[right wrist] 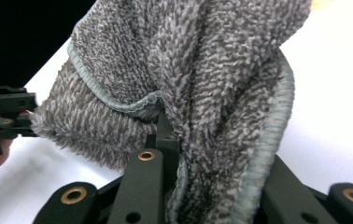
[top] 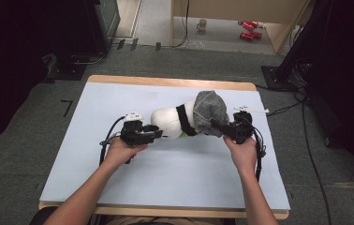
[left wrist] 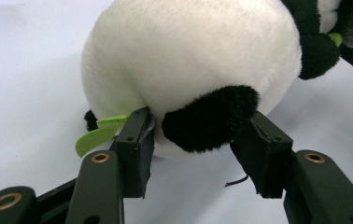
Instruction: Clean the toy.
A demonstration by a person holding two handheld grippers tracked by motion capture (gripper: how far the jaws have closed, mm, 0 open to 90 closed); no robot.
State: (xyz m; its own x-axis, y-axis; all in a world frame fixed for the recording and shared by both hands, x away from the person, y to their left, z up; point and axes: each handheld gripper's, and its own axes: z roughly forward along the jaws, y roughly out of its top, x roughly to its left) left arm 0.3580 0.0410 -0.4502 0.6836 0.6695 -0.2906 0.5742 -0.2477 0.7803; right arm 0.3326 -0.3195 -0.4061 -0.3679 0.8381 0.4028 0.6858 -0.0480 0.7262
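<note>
- Left tool (left wrist: 198, 140): jaws set about the black foot of the plush panda (top: 170, 123); pad contact cannot be told.
- Right tool (right wrist: 212, 186): clamped on grey towel (top: 210, 112).
- Progress: head end judged covered; white body left bare.
- Panda: laid mid-surface (top: 95, 159), long axis left–right, head right.

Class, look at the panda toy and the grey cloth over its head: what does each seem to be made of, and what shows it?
Panda toy: seemingly soft plush, short matte white and black pile, with a flat green piece, perhaps felt. Grey cloth: looks like looped microfibre or terry, shaggy mottled grey pile with a smooth stitched edge binding.
</note>
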